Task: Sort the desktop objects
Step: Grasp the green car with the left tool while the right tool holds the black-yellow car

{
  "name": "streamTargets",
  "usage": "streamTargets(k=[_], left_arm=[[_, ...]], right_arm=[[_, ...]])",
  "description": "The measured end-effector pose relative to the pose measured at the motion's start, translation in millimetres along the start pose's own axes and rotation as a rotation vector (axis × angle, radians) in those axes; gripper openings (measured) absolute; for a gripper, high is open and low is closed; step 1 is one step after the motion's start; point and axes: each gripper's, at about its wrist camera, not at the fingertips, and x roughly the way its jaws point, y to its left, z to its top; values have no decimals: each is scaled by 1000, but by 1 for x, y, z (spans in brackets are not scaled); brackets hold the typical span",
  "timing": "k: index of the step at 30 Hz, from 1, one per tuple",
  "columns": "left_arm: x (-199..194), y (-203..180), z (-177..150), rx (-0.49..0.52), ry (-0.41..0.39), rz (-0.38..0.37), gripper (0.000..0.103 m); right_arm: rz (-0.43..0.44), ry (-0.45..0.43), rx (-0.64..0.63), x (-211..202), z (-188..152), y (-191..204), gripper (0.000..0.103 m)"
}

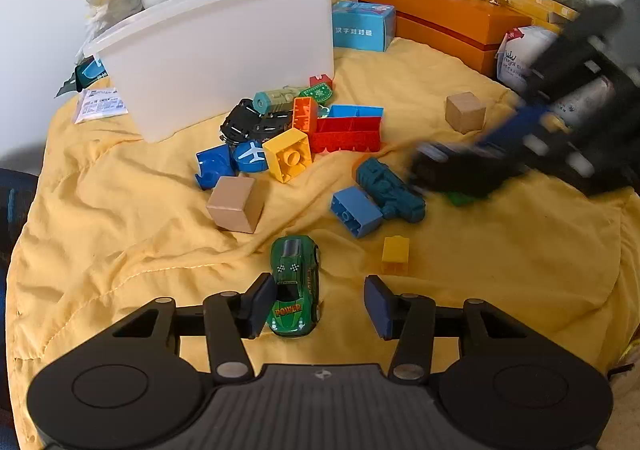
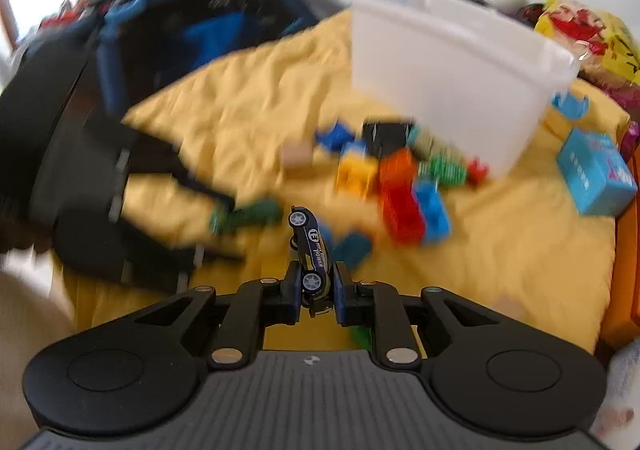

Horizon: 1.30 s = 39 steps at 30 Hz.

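On the yellow cloth (image 1: 500, 242) lies a green toy car (image 1: 296, 286) between the pads of my left gripper (image 1: 320, 306); the left pad is beside its door, the right pad stands well clear, so the jaws are open. My right gripper (image 2: 316, 288) is shut on a dark blue toy car (image 2: 310, 250), held tilted on its side above the cloth. That same gripper shows blurred at the right in the left wrist view (image 1: 520, 154). A white plastic bin (image 1: 224, 50) stands behind a pile of coloured bricks (image 1: 320, 130).
Two wooden cubes (image 1: 236, 204) (image 1: 465, 112), a blue brick (image 1: 356, 212), a teal toy (image 1: 390, 190) and a small yellow brick (image 1: 395, 250) lie loose. An orange box (image 1: 452, 26) and a light blue carton (image 1: 362, 26) stand at the back right.
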Motion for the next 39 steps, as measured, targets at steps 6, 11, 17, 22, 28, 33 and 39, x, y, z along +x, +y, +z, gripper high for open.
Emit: streamTargets(k=[6,11,17,22,28,33,39], left_arm=[[-4,3,2,-41,-7,-16,52],[-12,3,4,-58,-25,-18,52],[-12,9,6,-69,-27,1,52],[-8,17,4,-86,-16,4,52],[6,25,2,-117,23,-36,52],[17,29,-2,-132,59,-51,52],[15,26,-1,-104,56,-44,32]], right_arm=[[-108,101,-134,1,-29,14,18],[-321,105,-379,15,-43,42,18],[-296,117,-553,19,-64,69,25],[-191,92,-460,11,-64,64,32],[-124,28,-186,0,-46,38,41],[-82,42,-58,14,-45,32,52],[-70,69,23,24,-54,30,34]])
